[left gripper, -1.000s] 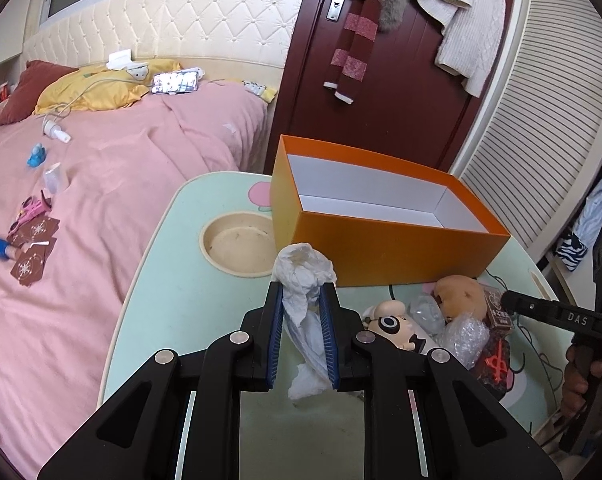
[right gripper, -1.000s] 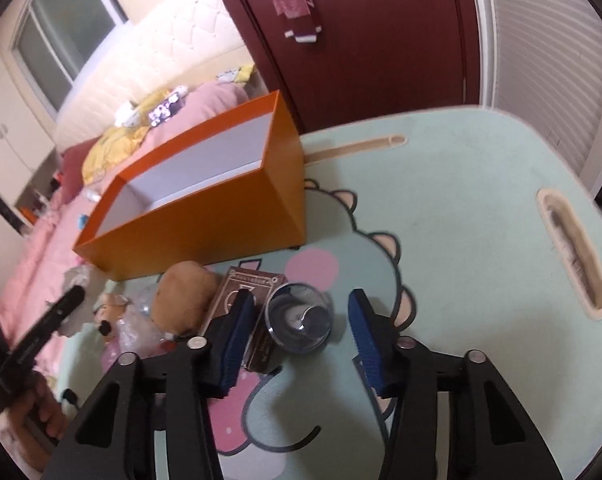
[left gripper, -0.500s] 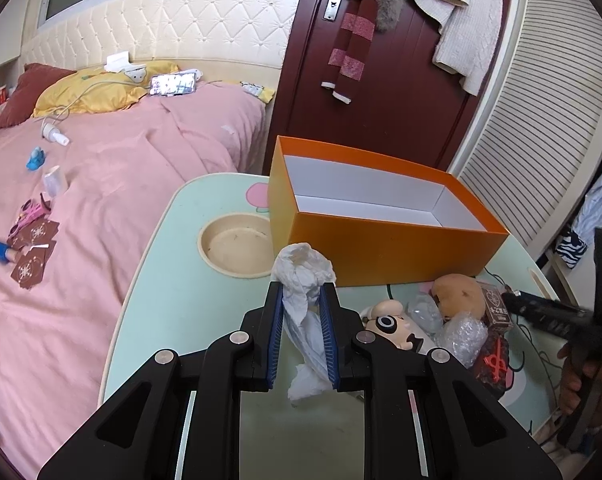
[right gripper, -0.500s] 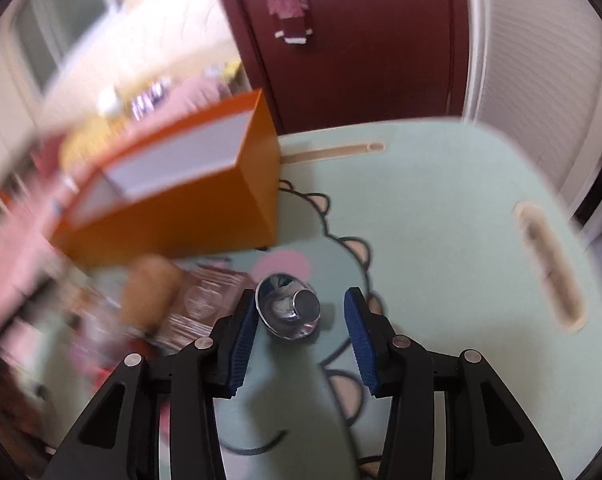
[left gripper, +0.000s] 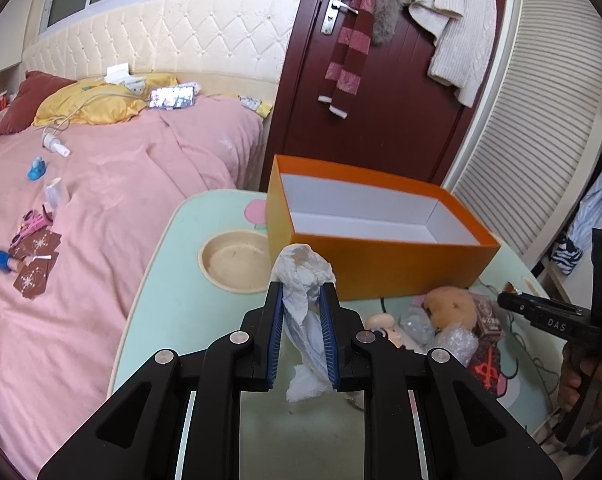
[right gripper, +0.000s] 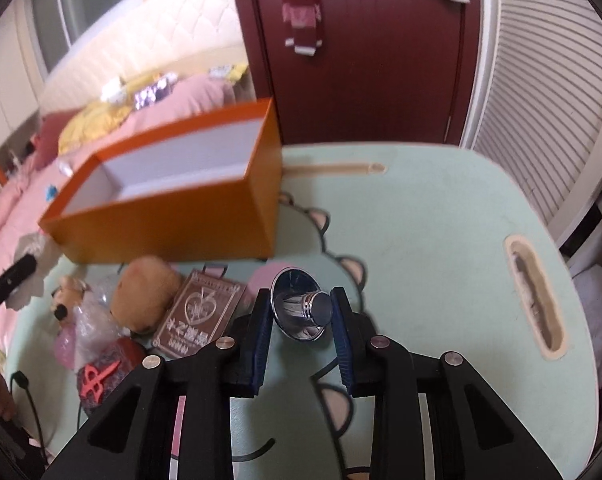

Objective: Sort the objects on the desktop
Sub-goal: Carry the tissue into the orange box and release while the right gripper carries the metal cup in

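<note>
My left gripper point(left gripper: 301, 316) is shut on a crumpled white tissue point(left gripper: 303, 280) and holds it above the green table, short of the open orange box point(left gripper: 381, 264). My right gripper point(right gripper: 301, 320) is shut on a shiny metal lid with a knob point(right gripper: 305, 308), lifted off the table. The orange box also shows in the right wrist view point(right gripper: 169, 216), left of the lid. A brown plush point(right gripper: 147, 292), a doll figure point(right gripper: 63, 296), a card pack point(right gripper: 199, 312) and plastic wrap point(right gripper: 89, 320) lie in front of the box.
A round recess point(left gripper: 237, 260) is set in the table left of the box. A slot handle point(right gripper: 535, 296) is cut in the table at right. A pink bed point(left gripper: 81, 220) with small items lies left of the table. A dark red door point(left gripper: 381, 100) stands behind.
The right gripper closed on the metal lid and lifted it off the table. The left gripper kept hold of the tissue and rose slightly toward the box.
</note>
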Demonstrator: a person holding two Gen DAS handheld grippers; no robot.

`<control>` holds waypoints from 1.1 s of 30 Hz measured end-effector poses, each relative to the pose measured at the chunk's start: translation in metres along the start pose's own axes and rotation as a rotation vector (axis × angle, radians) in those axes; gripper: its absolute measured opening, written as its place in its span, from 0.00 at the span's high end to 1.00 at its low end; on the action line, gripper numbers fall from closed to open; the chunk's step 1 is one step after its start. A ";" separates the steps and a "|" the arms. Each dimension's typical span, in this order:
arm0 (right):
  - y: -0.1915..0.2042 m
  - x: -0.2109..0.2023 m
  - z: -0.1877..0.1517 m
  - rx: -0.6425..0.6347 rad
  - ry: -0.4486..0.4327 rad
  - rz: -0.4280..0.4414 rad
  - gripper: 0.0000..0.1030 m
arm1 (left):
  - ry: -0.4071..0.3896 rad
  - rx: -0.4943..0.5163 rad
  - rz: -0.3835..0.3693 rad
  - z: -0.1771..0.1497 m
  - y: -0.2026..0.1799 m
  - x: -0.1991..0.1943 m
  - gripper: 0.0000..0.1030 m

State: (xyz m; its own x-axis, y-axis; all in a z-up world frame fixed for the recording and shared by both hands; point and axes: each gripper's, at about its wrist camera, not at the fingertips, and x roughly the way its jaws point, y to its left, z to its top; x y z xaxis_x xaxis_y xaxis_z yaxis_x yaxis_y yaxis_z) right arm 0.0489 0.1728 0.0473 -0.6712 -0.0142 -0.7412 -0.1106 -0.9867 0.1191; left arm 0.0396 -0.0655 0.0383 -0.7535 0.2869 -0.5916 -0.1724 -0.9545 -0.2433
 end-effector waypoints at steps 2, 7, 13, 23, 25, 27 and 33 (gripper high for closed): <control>-0.001 -0.007 0.007 0.004 -0.037 0.019 0.73 | -0.022 -0.002 -0.016 0.006 0.000 -0.004 0.81; 0.006 -0.021 0.031 -0.009 -0.121 0.077 0.73 | -0.085 0.018 -0.055 0.028 -0.003 -0.009 0.81; 0.034 -0.019 0.062 -0.056 -0.176 0.167 0.73 | -0.115 0.097 -0.132 0.063 -0.017 0.011 0.81; 0.072 0.030 0.064 -0.129 -0.093 0.187 0.73 | 0.049 0.114 -0.134 0.050 -0.020 0.071 0.85; 0.074 0.039 0.059 -0.145 -0.077 0.163 0.73 | 0.044 0.118 -0.130 0.048 -0.019 0.072 0.85; 0.078 0.040 0.057 -0.172 -0.091 0.142 0.73 | 0.041 0.108 -0.131 0.048 -0.018 0.073 0.85; 0.074 0.044 0.056 -0.162 -0.089 0.149 0.73 | 0.035 0.110 -0.127 0.046 -0.017 0.074 0.85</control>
State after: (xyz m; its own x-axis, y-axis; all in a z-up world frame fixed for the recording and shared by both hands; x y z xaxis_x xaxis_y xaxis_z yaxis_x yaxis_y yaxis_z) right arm -0.0301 0.1080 0.0609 -0.7343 -0.1539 -0.6611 0.1084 -0.9880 0.1097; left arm -0.0426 -0.0320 0.0335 -0.6989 0.4062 -0.5887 -0.3347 -0.9131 -0.2327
